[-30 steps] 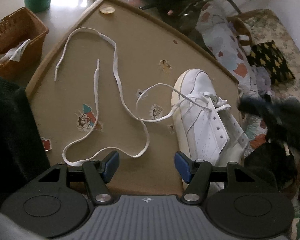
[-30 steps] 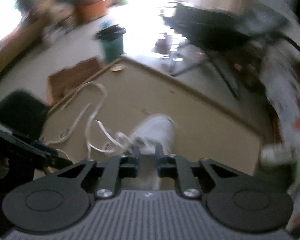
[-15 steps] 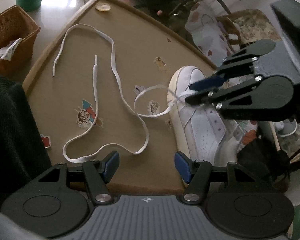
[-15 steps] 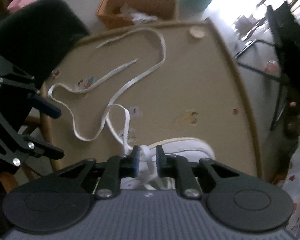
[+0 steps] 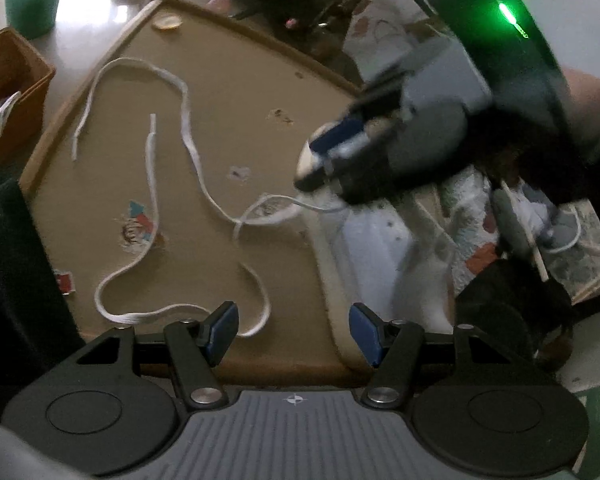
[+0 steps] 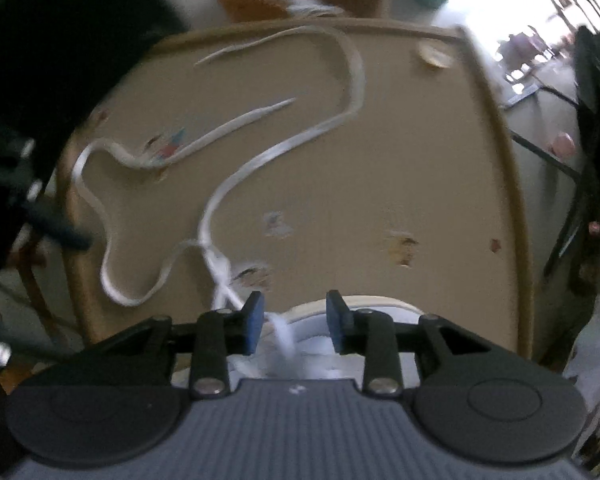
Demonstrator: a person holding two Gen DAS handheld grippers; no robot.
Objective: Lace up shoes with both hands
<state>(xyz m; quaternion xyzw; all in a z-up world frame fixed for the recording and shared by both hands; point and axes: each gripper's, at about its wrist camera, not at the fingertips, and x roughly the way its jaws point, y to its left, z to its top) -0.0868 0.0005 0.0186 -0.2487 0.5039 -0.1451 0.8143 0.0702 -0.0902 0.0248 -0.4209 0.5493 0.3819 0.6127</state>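
Our right gripper [image 6: 295, 322] is opening over the white shoe [image 6: 312, 344] — lace [image 6: 280, 330] loose between its jaws — while our left gripper [image 5: 292, 330] hangs open, empty.

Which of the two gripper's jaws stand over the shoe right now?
The right gripper, its jaws opening above the white shoe with lace between them. The left gripper hangs at the table edge, holding nothing.

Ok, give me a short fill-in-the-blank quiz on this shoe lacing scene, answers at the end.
1. The shoe and its lace are both coloured ____.
2. The pads on the left gripper are coloured ____.
3. The two loose lace tips lie on the ____, whose surface is tan.
4. Between the opening jaws of the right gripper hangs a strand of ____.

Answers: white; blue; table; lace
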